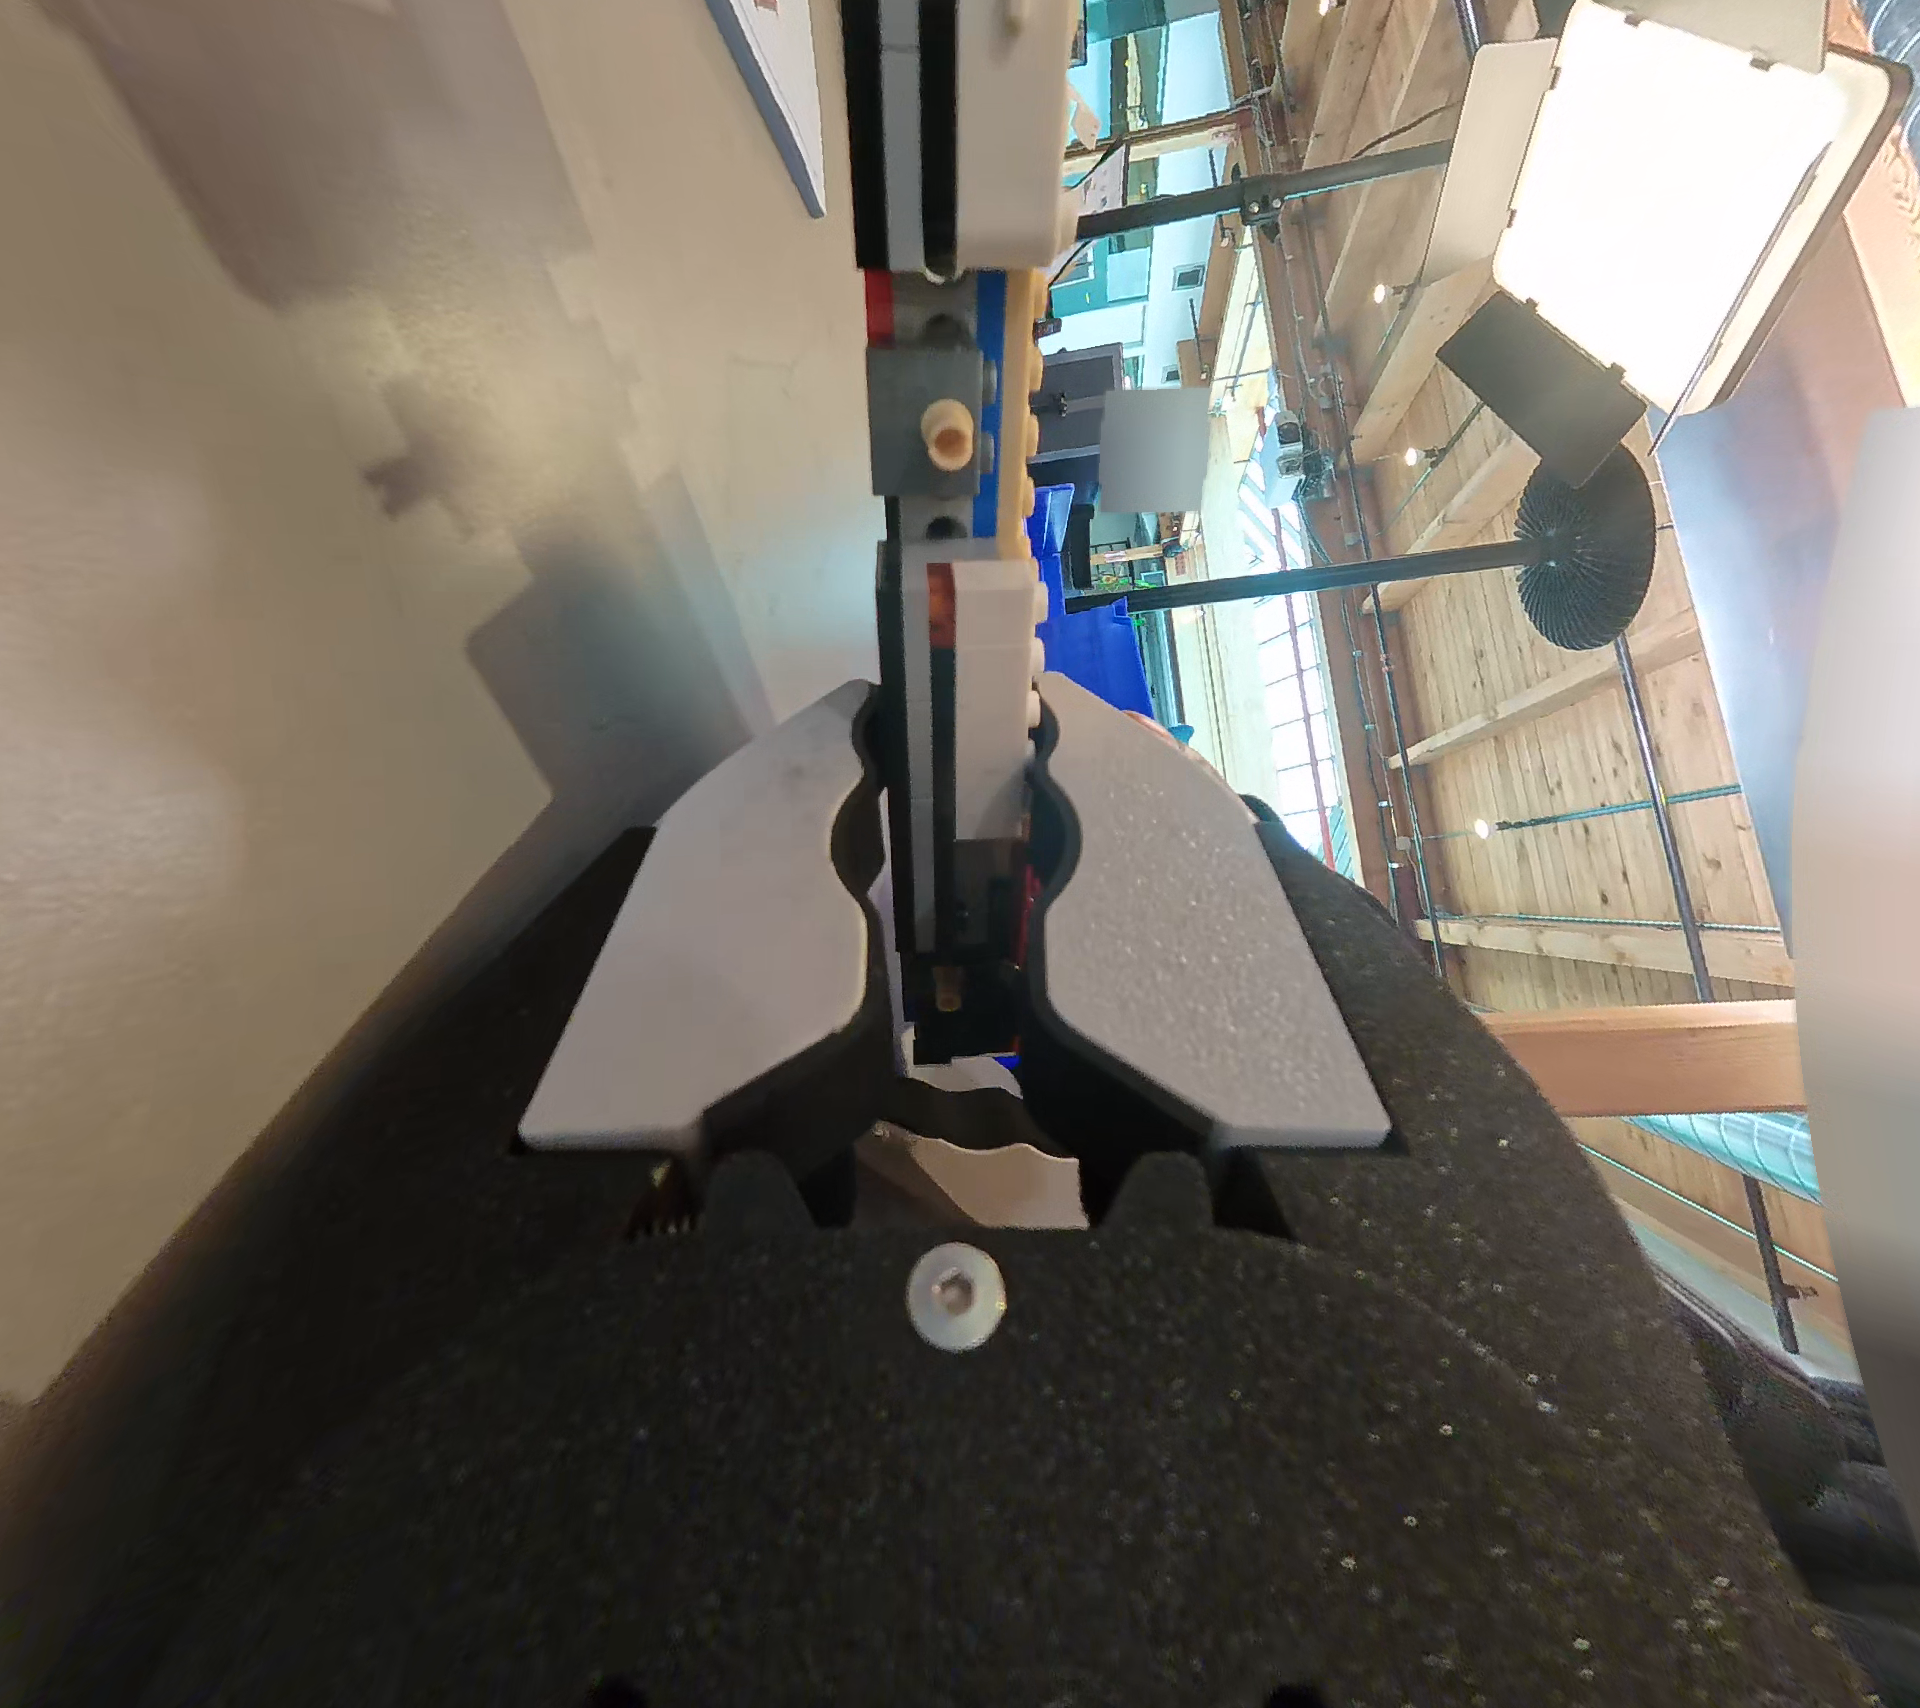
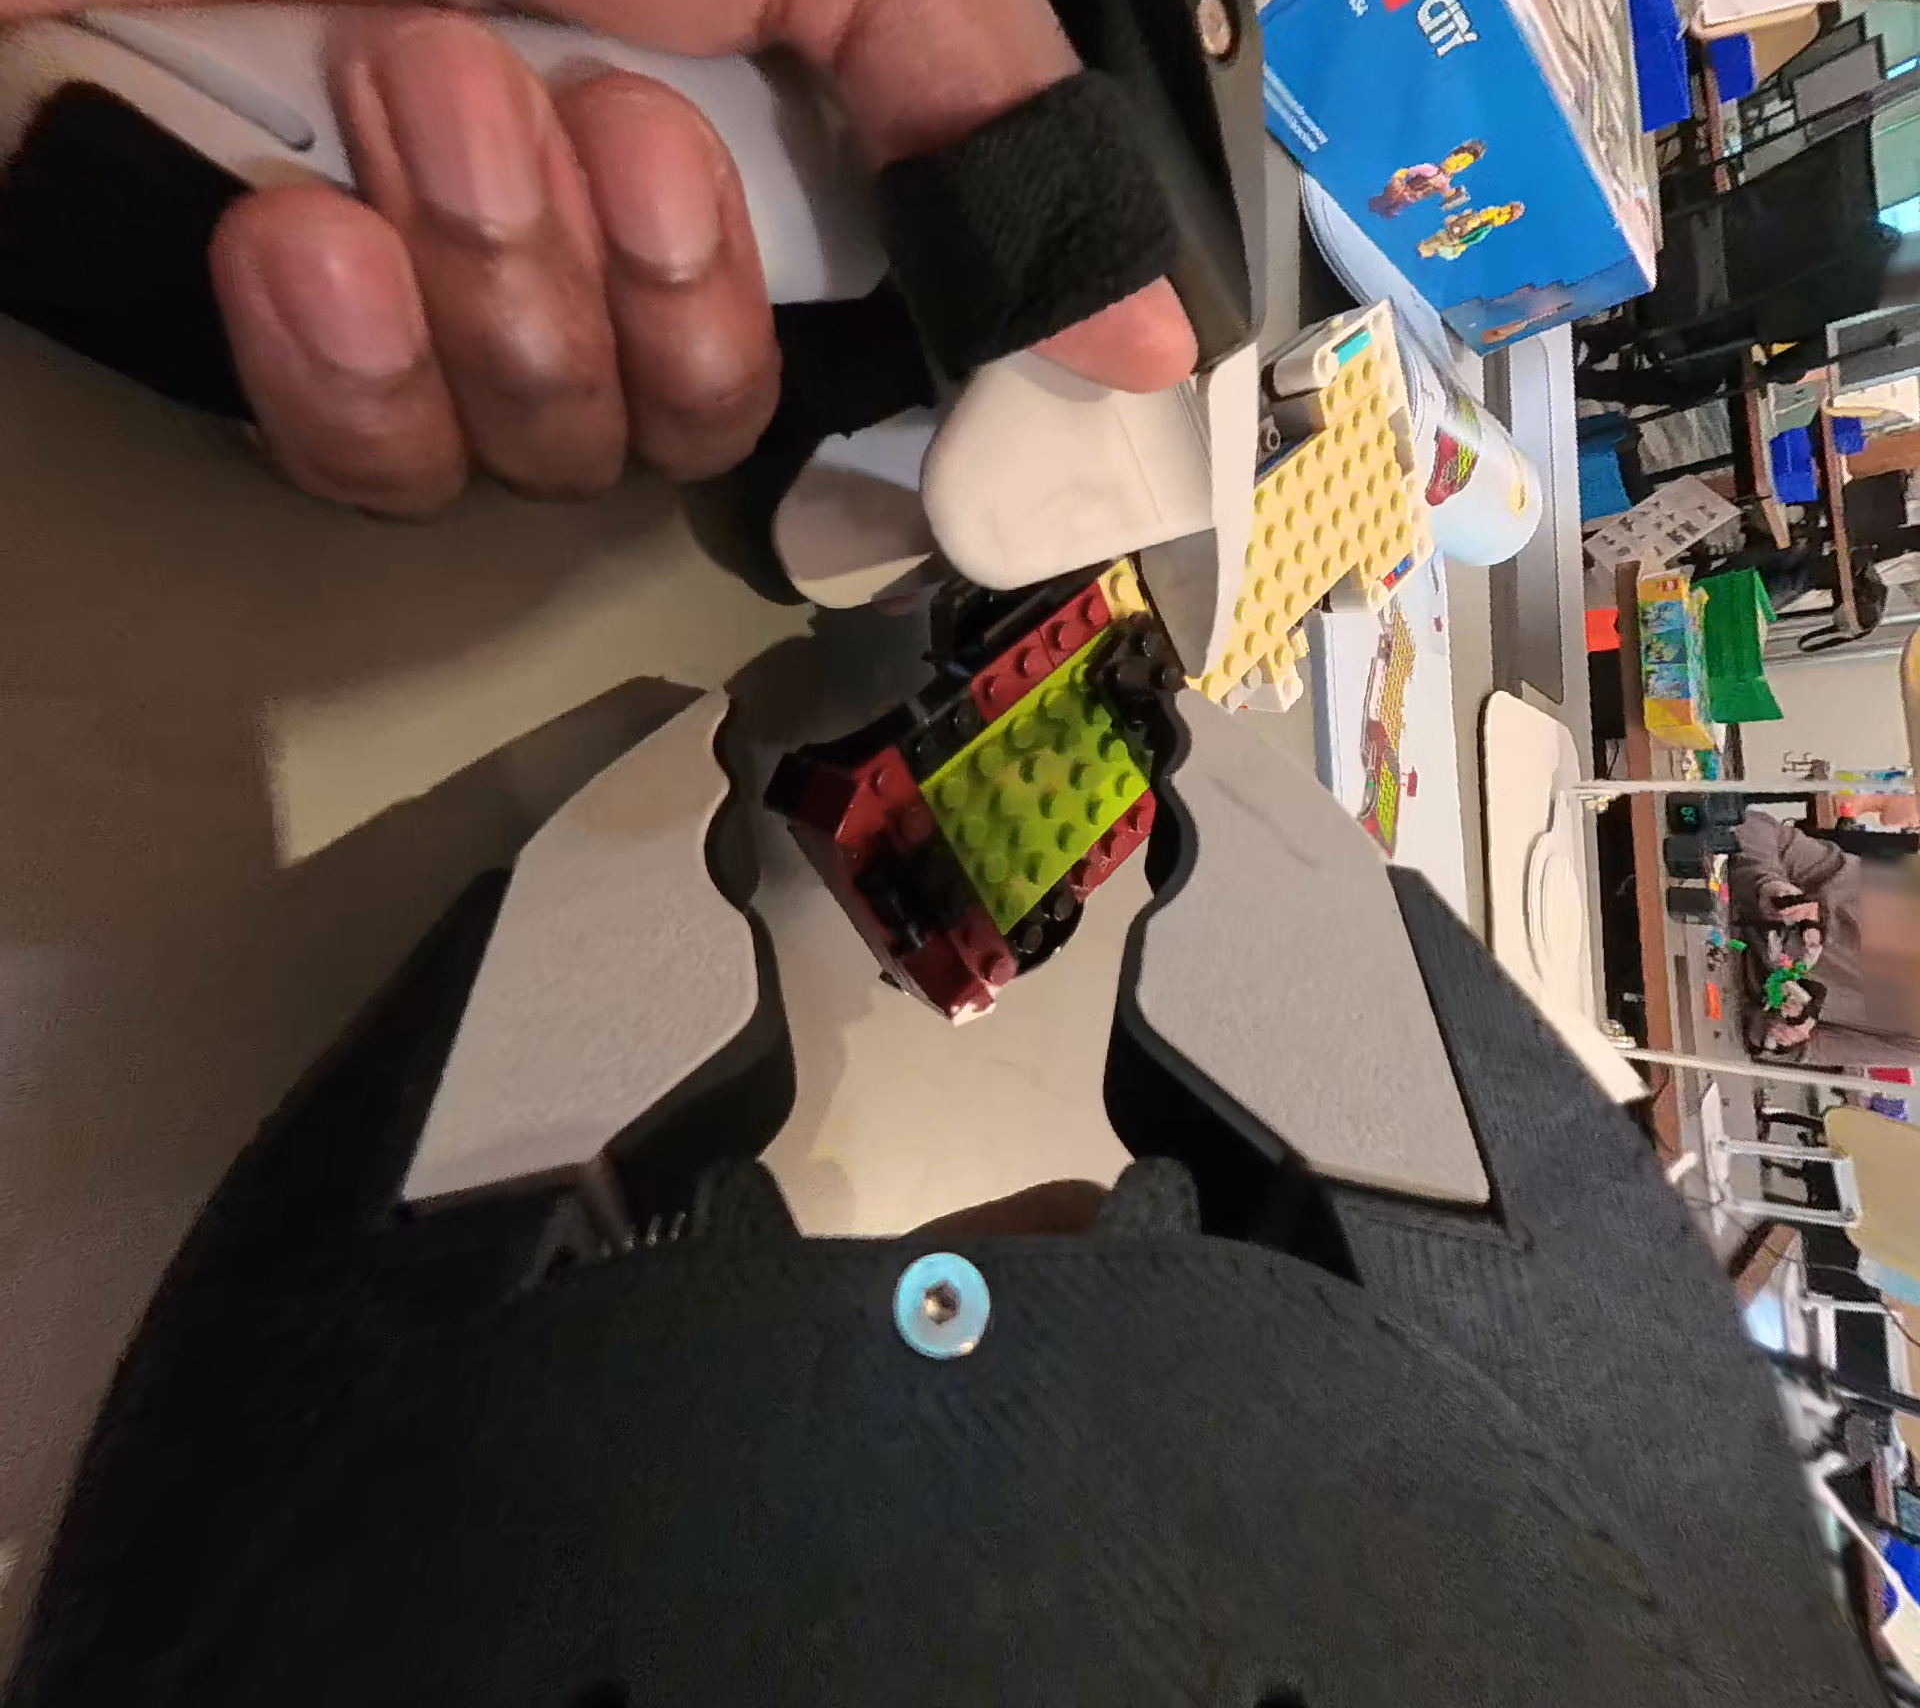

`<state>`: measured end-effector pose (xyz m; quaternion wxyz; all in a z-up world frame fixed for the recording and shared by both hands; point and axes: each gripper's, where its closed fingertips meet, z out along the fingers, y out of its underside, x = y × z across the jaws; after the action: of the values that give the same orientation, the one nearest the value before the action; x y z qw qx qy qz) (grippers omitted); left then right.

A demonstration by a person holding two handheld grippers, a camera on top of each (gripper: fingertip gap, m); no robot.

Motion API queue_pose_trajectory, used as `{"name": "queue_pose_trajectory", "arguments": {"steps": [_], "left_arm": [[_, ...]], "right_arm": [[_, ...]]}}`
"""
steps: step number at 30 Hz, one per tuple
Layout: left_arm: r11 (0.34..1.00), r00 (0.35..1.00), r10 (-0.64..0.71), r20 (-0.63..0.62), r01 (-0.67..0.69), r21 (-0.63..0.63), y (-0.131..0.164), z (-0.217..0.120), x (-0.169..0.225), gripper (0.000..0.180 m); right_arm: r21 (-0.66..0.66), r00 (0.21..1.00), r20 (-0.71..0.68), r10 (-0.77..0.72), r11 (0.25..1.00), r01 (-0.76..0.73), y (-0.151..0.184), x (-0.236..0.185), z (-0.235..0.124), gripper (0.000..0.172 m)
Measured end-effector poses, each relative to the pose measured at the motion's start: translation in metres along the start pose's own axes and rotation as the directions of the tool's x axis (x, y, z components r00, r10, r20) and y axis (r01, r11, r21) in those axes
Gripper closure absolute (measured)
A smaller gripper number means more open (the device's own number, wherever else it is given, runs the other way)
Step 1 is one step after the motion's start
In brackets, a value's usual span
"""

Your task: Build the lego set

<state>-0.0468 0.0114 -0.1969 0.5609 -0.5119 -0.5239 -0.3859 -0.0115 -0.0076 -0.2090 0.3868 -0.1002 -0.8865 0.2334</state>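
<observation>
One hand (image 2: 520, 204) wraps the left gripper's handle just above the single brick model (image 2: 1039, 806). One blue box (image 2: 1455, 131) lies beyond the model. There are two grippers. The right gripper (image 2: 951, 713) stands wide apart around the model's dark red and lime end, with clear space on one side. The left gripper (image 1: 956, 723) is clamped narrowly on the model's white and black end.

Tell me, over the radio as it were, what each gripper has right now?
Left gripper jaws clamped on a long brick-built model. Right gripper jaws wide around its dark-red and lime end.
</observation>
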Motion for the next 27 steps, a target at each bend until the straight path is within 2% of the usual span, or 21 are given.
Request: {"name": "queue_pose_trajectory", "arguments": {"steps": [5, 13, 16, 19, 23, 25, 27], "left_arm": [[1.000, 1.000, 0.001, -0.004, -0.001, 0.006, -0.001, -0.001, 0.000, 0.156], [1.000, 1.000, -0.012, -0.024, 0.012, 0.009, -0.003, -0.002, 0.002, 0.156], [1.000, 1.000, 0.002, -0.030, -0.002, 0.009, -0.005, -0.004, 0.004, 0.157], [1.000, 0.999, 0.022, -0.026, -0.022, 0.013, -0.011, -0.008, 0.004, 0.157], [1.000, 0.999, 0.022, -0.047, -0.022, 0.000, -0.016, -0.016, 0.005, 0.157], [1.000, 0.997, 0.026, -0.069, -0.027, -0.014, -0.016, -0.019, 0.007, 0.157], [0.999, 0.994, 0.032, -0.102, -0.036, -0.037, -0.013, -0.021, 0.012, 0.157]], "right_arm": [[0.012, 0.997, 0.008, 0.075, 0.997, -0.075, -0.006, 0.001, 0.000, 0.099], [0.052, 0.997, -0.009, 0.078, 0.996, -0.078, -0.007, 0.006, -0.006, 0.100], [0.073, 0.989, 0.001, 0.145, 0.987, -0.145, -0.004, 0.012, -0.011, 0.099], [0.124, 0.958, 0.067, 0.279, 0.950, -0.286, -0.004, 0.016, -0.021, 0.101], [0.156, 0.843, 0.199, 0.499, 0.833, -0.530, -0.003, 0.020, -0.035, 0.105], [0.118, 0.737, 0.263, 0.623, 0.737, -0.665, 0.003, 0.022, -0.037, 0.108], [0.080, 0.597, 0.330, 0.731, 0.609, -0.789, 0.006, 0.025, -0.036, 0.109]]}}
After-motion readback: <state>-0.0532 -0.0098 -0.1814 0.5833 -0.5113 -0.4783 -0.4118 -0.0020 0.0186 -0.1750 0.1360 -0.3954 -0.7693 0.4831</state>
